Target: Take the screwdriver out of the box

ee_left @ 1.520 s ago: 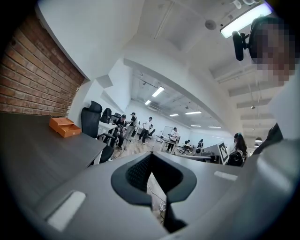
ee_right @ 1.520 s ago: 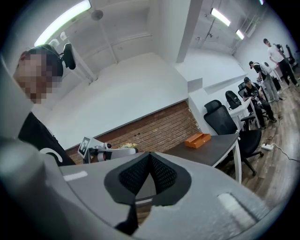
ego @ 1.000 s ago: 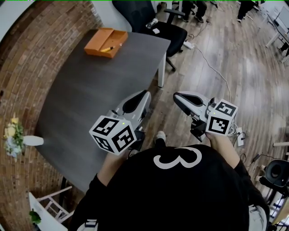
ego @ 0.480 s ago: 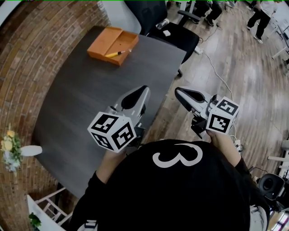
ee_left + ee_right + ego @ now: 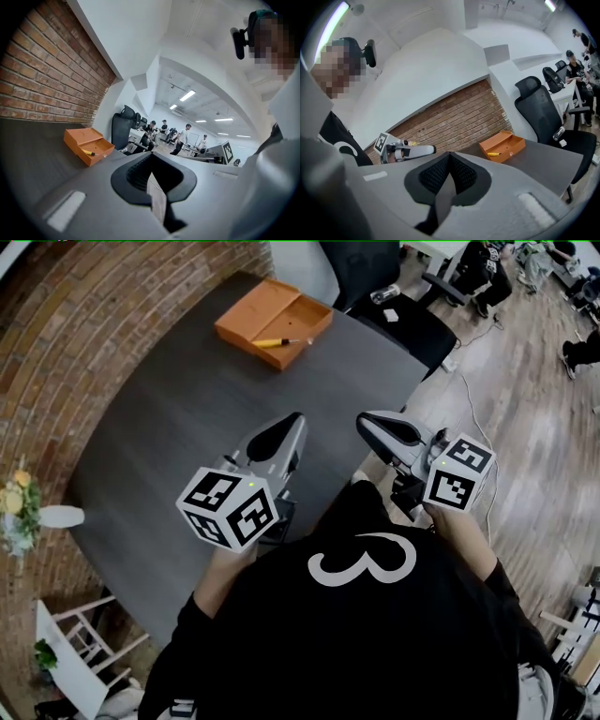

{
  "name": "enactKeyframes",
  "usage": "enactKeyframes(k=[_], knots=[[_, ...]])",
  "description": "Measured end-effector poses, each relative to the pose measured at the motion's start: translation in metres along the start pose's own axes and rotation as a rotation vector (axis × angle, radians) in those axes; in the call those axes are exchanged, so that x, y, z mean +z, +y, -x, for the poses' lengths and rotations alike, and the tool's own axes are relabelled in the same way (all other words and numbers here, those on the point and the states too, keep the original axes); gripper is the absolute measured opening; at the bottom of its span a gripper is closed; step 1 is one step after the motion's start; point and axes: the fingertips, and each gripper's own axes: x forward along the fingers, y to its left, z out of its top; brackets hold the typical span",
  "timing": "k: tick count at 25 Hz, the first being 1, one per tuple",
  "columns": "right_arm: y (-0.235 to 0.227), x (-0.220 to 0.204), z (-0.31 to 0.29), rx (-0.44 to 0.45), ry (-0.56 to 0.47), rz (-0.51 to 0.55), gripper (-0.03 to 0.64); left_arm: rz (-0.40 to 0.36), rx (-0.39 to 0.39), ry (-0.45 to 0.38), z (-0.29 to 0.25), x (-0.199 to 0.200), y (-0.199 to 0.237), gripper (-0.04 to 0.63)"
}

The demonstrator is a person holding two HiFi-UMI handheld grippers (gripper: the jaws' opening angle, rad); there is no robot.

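An orange box (image 5: 274, 322) lies open at the far end of the dark grey table (image 5: 169, 446). A screwdriver (image 5: 267, 341) with a yellow handle lies inside it near the front wall. My left gripper (image 5: 293, 420) hovers over the table's near right part, shut and empty, well short of the box. My right gripper (image 5: 364, 420) is level with it at the table's right edge, also shut and empty. The left gripper view shows the box (image 5: 88, 145) and screwdriver (image 5: 87, 152) far ahead of the gripper (image 5: 151, 159). In the right gripper view the box (image 5: 502, 146) is ahead and to the right of the gripper (image 5: 450, 157).
A black office chair (image 5: 375, 277) stands behind the table's far corner. A brick wall (image 5: 56, 324) runs along the table's left side, with a flower vase (image 5: 28, 512) beside it. A white rack (image 5: 84, 652) is at the lower left. People stand far back on the wooden floor (image 5: 525, 409).
Both grippers have come closer to the table and the box, which now sits more to the centre of the head view. Both stay shut.
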Motion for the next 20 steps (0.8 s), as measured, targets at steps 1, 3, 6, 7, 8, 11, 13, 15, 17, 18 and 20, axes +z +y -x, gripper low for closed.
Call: enactKeyframes(k=[1,3,6,7,8,11,13,15,17,18,20], knots=[[-0.004,0.002,-0.007,0.021,0.01,0.0,0.002,0.004,0.022,-0.006,-0.001,0.002,0.007,0.014],[-0.013,0.004,-0.02,0.063,0.029,-0.002,0.002,0.014,0.068,-0.019,-0.004,0.004,0.019,0.014],[-0.032,0.009,-0.04,0.119,0.059,-0.013,0.002,0.033,0.14,-0.028,-0.009,0.006,0.036,0.014],[-0.038,0.01,-0.047,0.136,0.071,-0.02,0.002,0.041,0.162,-0.029,-0.011,0.005,0.042,0.014],[-0.045,0.012,-0.055,0.153,0.082,-0.026,0.002,0.05,0.182,-0.032,-0.014,0.006,0.048,0.014],[-0.065,0.018,-0.074,0.206,0.119,-0.043,0.002,0.08,0.234,-0.046,-0.028,0.008,0.067,0.014],[-0.078,0.022,-0.085,0.241,0.152,-0.053,0.002,0.108,0.269,-0.045,-0.04,0.007,0.076,0.014],[-0.092,0.026,-0.095,0.269,0.18,-0.05,0.002,0.132,0.298,-0.037,-0.052,0.005,0.086,0.014],[-0.107,0.028,-0.105,0.287,0.206,-0.026,0.002,0.144,0.324,-0.028,-0.066,0.003,0.095,0.014],[-0.114,0.028,-0.11,0.295,0.221,-0.011,0.002,0.147,0.336,-0.025,-0.072,0.002,0.1,0.014],[-0.127,0.027,-0.12,0.316,0.252,0.011,0.003,0.16,0.361,-0.025,-0.081,0.002,0.109,0.014]])
